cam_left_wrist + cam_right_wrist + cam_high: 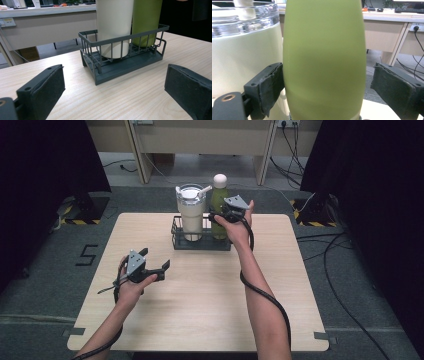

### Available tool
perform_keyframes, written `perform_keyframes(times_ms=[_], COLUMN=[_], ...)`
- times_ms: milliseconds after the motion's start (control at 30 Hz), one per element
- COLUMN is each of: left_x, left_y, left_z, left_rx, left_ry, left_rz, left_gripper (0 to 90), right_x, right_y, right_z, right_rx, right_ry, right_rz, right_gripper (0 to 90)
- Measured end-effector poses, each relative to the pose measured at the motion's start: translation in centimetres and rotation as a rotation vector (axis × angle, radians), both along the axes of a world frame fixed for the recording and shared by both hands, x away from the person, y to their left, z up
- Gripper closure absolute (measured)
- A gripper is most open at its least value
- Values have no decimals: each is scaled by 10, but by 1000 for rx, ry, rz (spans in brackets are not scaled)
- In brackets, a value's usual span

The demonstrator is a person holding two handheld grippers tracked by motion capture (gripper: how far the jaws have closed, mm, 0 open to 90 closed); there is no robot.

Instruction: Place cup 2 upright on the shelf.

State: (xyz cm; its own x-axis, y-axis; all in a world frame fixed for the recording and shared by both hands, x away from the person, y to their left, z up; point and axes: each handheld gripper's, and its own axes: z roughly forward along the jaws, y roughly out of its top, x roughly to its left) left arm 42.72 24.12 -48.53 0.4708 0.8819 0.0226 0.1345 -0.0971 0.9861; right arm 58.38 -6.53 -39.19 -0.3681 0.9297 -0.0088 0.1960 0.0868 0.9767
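Two drink vessels are standing upright in a dark grey wire basket (176, 231) at the far middle of the pale wooden worktop (210, 305): a cream tumbler (191, 215) with a clear lid on the left and a green bottle (218, 212) with a pale rounded cap on the right, the two just beside each other.

Right tongs (223, 213) are reaching up to the green bottle from its right side, at about mid-height of its body. In the right gripper view the green bottle (324, 60) is sitting between the two black jaws; the left jaw is right against its side, while a gap is showing between the right jaw and the bottle, so these tongs are spread around it and not yet clamping.

Left tongs (155, 261) are hanging over the near left part of the worktop, well apart from the basket, their jaws spread wide and holding nothing. In the left gripper view they are facing the wire basket (120, 41), with the tumbler (113, 27) and the bottle (146, 22) standing side by side inside it.
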Motion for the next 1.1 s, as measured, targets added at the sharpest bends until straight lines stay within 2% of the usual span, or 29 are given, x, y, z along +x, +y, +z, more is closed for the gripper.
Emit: perform_keyframes(times_ms=[467,1100], left_x=[0,-1], left_y=[0,-1], left_z=[-1,-2], left_rx=[5,8], left_ry=[3,5], left_rz=[1,3], left_gripper=[20,21], right_x=[-19,-46], right_y=[-9,-32], right_z=[-4,-6], right_rx=[-7,-18], right_ry=[3,11], right_rz=[16,17], right_gripper=[108,115])
